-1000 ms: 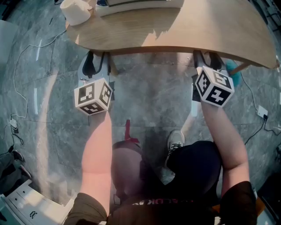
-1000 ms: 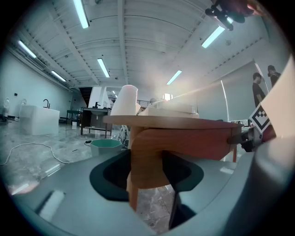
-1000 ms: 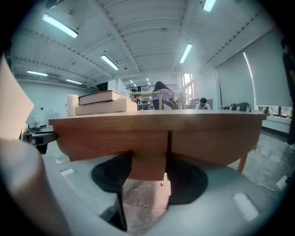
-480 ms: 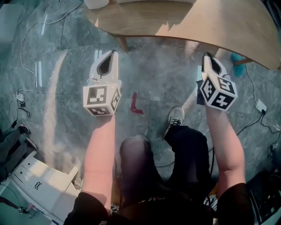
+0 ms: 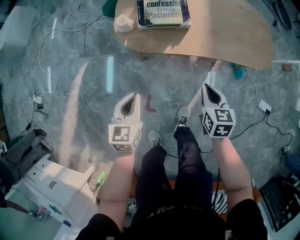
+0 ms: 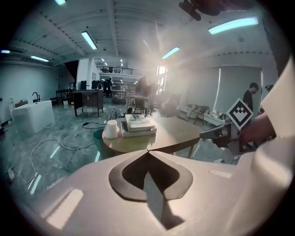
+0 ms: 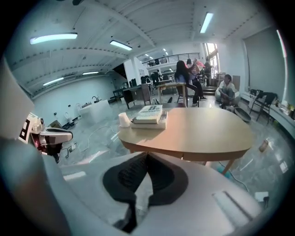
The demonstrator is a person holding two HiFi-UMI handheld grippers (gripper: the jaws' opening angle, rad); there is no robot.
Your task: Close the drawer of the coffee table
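- Left tool (image 6: 148,152): jaws together at the tips, nothing between them, held over the grey floor (image 5: 84,93).
- Right tool (image 7: 146,155): jaws together as well, empty, to the right of the left tool.
- Table (image 5: 225,42): far of both tools, well apart from them.
- Drawer (image 7: 184,153): flush in the table's near edge, hard to make out.
- Books (image 5: 163,11) and a white cup (image 5: 124,23) sit on the table's far left.

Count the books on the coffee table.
2, stacked on the coffee table beside the white cup: the top book and a lower book under it. Others may be hidden.
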